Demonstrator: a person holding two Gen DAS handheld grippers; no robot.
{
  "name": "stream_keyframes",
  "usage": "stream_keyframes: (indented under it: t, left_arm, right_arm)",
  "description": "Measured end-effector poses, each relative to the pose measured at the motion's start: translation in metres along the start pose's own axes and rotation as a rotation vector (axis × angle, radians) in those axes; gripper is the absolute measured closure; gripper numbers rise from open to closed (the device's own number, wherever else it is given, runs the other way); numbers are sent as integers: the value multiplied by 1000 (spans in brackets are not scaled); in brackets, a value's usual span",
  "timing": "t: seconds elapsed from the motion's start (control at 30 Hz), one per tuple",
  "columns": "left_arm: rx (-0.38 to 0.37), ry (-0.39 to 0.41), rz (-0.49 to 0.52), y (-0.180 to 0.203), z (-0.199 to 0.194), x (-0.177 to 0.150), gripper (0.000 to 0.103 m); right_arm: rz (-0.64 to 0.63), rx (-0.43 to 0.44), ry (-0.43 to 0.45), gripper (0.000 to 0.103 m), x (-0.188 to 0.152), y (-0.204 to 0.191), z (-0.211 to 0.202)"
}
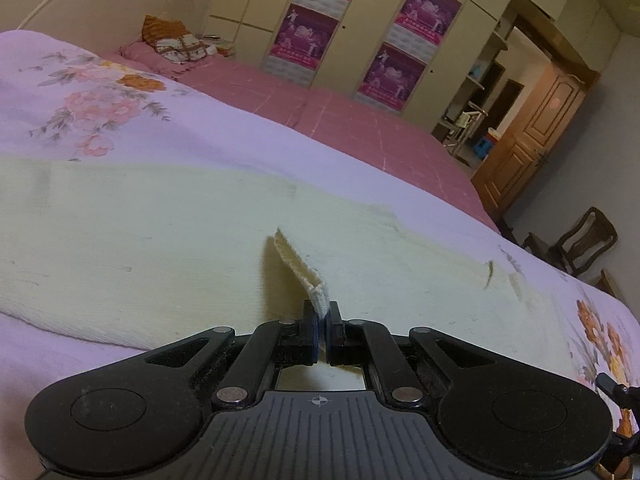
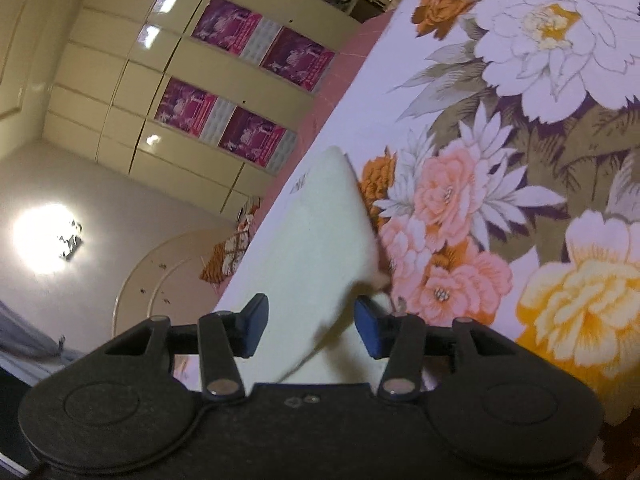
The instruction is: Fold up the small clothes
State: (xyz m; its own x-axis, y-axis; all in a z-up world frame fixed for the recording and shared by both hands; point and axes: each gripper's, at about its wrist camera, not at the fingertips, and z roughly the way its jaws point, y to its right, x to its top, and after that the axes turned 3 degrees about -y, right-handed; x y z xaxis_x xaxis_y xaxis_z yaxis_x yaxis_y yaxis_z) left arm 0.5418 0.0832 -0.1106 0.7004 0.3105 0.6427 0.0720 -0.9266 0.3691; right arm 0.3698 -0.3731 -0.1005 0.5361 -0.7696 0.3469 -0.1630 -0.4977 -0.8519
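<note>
The cream garment (image 1: 160,232), low on the bed (image 1: 120,92), looked light and limp, best taken by its hem: left fingers (image 1: 322,322) pinched shut on that ribbed edge, right fingers (image 2: 311,330) half open astride a loose fold.

Floral bedsheet (image 1: 120,92), wardrobe with posters (image 1: 304,36), wooden door (image 1: 536,128).

No legible text or labels.

The cream garment (image 1: 160,232) is seen as matt ribbed knit cloth, its pinched edge coarse-woven. The bedsheet (image 2: 520,140) is shown as smooth printed cotton-like cloth. The left gripper (image 1: 322,330) is formed of matt black plastic with shiny metal pins; the wardrobe (image 2: 100,92) appears glossy, the door (image 1: 536,136) varnished wood.
</note>
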Motion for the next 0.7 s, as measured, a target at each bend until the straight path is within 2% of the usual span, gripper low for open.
stream_keyframes:
  t: [0.1, 0.2, 0.3, 0.33, 0.37, 0.7]
  left_arm:
    - [-1, -13, 4, -6, 0, -4, 100]
    - [-2, -10, -2, -12, -1, -7, 100]
    - [-1, -5, -7, -15, -2, -11, 100]
    - [0, -5, -5, -14, -2, -12, 100]
    - [0, -5, -5, -14, -2, -12, 100]
    - [19, -9, 29, -7, -6, -20, 100]
  right_arm:
    - [42, 13, 8, 58, 5, 6, 2]
    - [93, 25, 18, 65, 7, 15, 5]
    - [107, -3, 13, 86, 6, 19, 9]
    - [98, -23, 8, 96, 5, 20, 11]
    - [90, -32, 7, 99, 3, 21, 12]
    - [-2, -91, 13, 100, -2, 10, 16]
